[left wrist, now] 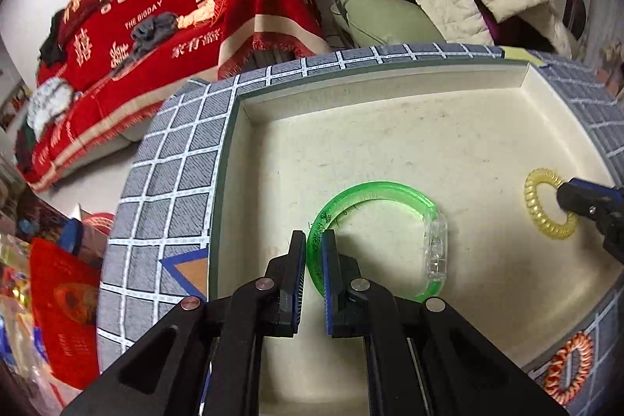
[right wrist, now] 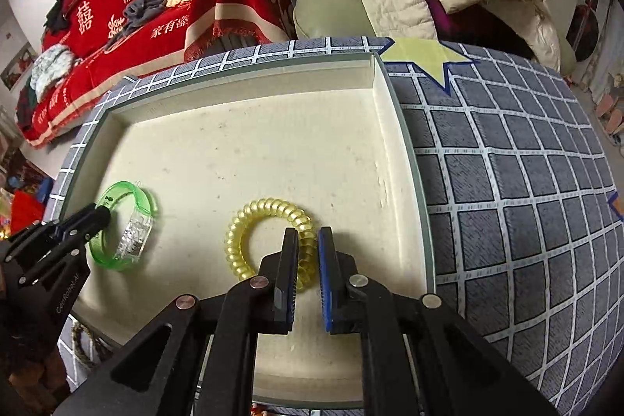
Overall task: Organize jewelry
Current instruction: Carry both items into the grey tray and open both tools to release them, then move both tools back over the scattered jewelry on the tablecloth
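The green bangle [left wrist: 374, 240] lies flat on the floor of the shallow cream tray [left wrist: 390, 143], towards its left side, with its clear clasp part turned to the middle of the tray. The yellow spiral hair tie [right wrist: 269, 240] lies flat too, near the right wall of the same tray, well apart from the bangle.

The left tongs [left wrist: 314, 252] stand across the near-left rim of the bangle, one finger outside the ring and one inside. A small gap remains between them, so I cannot tell if they press the band or only stand around it. The right tongs [right wrist: 308, 252] straddle the near-right part of the hair tie in the same way, and here also I cannot tell.

Each piece lies directly before its own tongs, so I judge each hand is already in place.

An orange-red braided ring [left wrist: 567, 369] lies on the grey checked cloth [right wrist: 507, 201] outside the tray, partly cut off by the edge of the left view. The near wall of the tray is hidden behind the tongs.
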Demonstrator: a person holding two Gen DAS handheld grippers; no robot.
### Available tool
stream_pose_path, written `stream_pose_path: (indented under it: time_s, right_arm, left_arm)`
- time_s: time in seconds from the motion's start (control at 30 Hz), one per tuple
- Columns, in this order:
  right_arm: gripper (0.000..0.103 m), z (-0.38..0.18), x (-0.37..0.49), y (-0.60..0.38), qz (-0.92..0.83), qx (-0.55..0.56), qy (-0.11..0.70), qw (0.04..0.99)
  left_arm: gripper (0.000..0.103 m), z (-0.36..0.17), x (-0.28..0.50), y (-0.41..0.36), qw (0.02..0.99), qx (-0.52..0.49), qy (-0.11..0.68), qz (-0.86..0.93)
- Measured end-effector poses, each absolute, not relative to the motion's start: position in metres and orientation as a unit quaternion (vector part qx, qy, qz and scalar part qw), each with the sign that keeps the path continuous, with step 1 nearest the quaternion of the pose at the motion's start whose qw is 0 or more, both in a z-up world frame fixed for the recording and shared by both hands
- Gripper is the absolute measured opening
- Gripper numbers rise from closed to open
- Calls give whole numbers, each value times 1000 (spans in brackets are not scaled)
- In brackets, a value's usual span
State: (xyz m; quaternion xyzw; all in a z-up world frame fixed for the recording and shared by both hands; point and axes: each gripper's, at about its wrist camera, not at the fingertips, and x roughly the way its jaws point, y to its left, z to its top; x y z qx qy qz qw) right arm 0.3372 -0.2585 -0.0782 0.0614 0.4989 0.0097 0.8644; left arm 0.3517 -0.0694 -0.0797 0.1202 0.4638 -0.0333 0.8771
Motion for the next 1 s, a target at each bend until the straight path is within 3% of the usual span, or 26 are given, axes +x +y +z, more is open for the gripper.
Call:
stream_pose_path:
  time_s: [0.07, 0.13, 0.17, 0.6, 0.63, 0.67, 0.7, 0.87, 0.9, 1.0]
  right_arm:
    - [19, -78, 336, -258, 13, 61, 500, 864]
    - [46, -76, 335, -258, 16, 67, 499, 864]
    - [49, -73, 332, -259, 16, 70, 495, 866]
    - [54, -28, 287, -265, 32, 119, 456, 881]
    - [58, -24, 281, -265, 34, 121, 453, 883]
    - [60, -19, 272, -265, 34, 120, 448, 885]
    - [65, -13, 263, -265, 35, 120, 441, 889]
    - [70, 5, 219, -266, 43, 126, 419, 898]
    - [79, 9, 209, -266, 45, 129, 414, 900]
    - [90, 20, 176, -269, 51, 139, 386, 911]
  left_arm:
    - [29, -79, 352, -69, 876, 118, 466, -33]
    - [29, -76, 350, -67, 878, 107, 465, -34]
    - [29, -74, 349, -66, 879, 103, 464, -34]
    - [30, -25, 310, -47, 903, 53, 423, -61]
    - [34, -21, 303, -44, 904, 49, 420, -64]
    - [80, -17, 297, -41, 905, 45, 419, -65]
    - [103, -13, 291, -37, 905, 40, 418, -61]
    - [103, 2, 260, -25, 918, 41, 391, -62]
    - [103, 5, 249, -22, 920, 50, 383, -60]
    - [103, 8, 223, -15, 925, 65, 370, -59]
